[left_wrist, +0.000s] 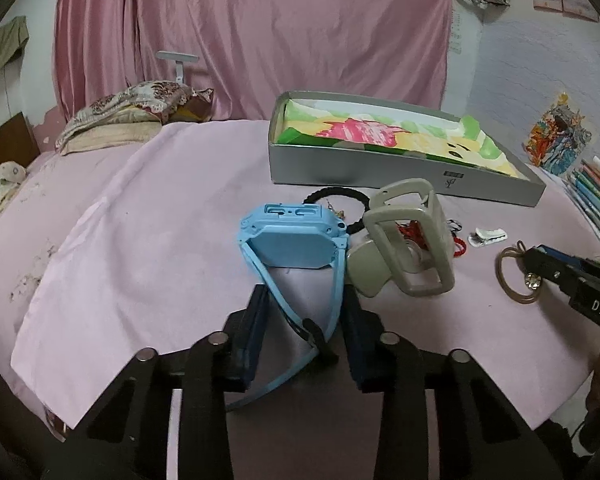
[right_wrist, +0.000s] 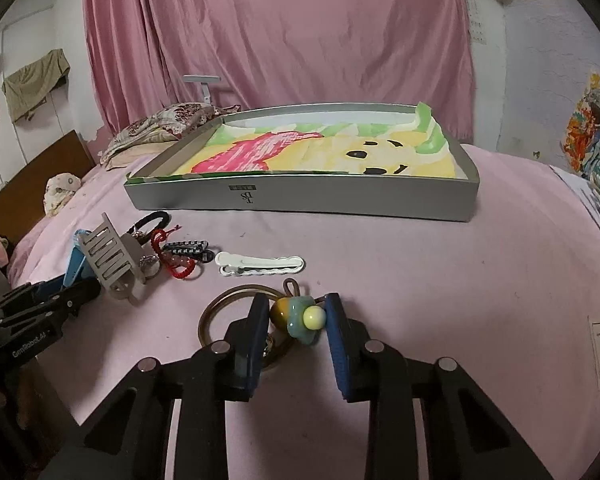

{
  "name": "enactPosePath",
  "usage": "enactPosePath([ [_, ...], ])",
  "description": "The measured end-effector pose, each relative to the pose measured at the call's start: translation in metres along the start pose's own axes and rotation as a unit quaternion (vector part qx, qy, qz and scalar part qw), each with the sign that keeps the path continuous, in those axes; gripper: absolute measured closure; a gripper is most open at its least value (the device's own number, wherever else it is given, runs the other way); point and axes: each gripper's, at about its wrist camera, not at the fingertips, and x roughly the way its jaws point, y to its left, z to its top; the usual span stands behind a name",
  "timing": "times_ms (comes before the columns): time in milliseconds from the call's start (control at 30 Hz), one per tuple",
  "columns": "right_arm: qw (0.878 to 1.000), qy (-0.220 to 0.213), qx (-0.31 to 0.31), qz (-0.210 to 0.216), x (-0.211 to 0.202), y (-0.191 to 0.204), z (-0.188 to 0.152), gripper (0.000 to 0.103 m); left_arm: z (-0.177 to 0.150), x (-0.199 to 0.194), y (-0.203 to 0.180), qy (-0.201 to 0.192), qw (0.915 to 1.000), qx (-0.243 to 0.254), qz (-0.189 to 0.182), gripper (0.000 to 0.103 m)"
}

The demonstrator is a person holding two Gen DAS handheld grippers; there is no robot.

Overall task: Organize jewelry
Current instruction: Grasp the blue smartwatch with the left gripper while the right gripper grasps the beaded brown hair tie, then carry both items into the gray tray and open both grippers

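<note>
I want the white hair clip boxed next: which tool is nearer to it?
Right. The right tool sits just in front of the white hair clip, straddling a beaded hair tie. The left tool is farther off, around the blue watch's strap.

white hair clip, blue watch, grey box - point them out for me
white hair clip [right_wrist: 260, 265]: right wrist view, on the middle of its long body
blue watch [left_wrist: 294, 246]: left wrist view, on the flat back of its case
grey box [right_wrist: 320, 196]: right wrist view, on its front wall

The left claw [left_wrist: 303, 312] straddles the blue watch [left_wrist: 293, 236] strap, beside a beige hair clip [left_wrist: 410, 240].
</note>
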Motion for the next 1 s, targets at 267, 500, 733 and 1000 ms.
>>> enactPosePath([
  [267, 1.0, -0.015, 0.004, 0.019, -0.007, -0.001, -0.003, 0.076, -0.007, -0.012, -0.007, -0.005, 0.9997, -0.023, 0.007, 0.092],
  [500, 0.998, -0.051, -0.003, 0.032, -0.021, 0.002, -0.007, 0.077, -0.026, -0.029, -0.016, -0.04, 0.9982, -0.039, 0.019, 0.093],
  [733, 0.995, -0.085, 0.0, 0.055, -0.032, 0.006, -0.006, 0.077, -0.029, -0.049, -0.021, -0.089, 0.994, -0.056, 0.031, 0.093],
  [1000, 0.989, -0.129, 0.019, 0.066, -0.042, 0.005, 0.0, 0.077, -0.013, -0.063, -0.038, -0.149, 0.9882, -0.033, 0.014, 0.093],
])
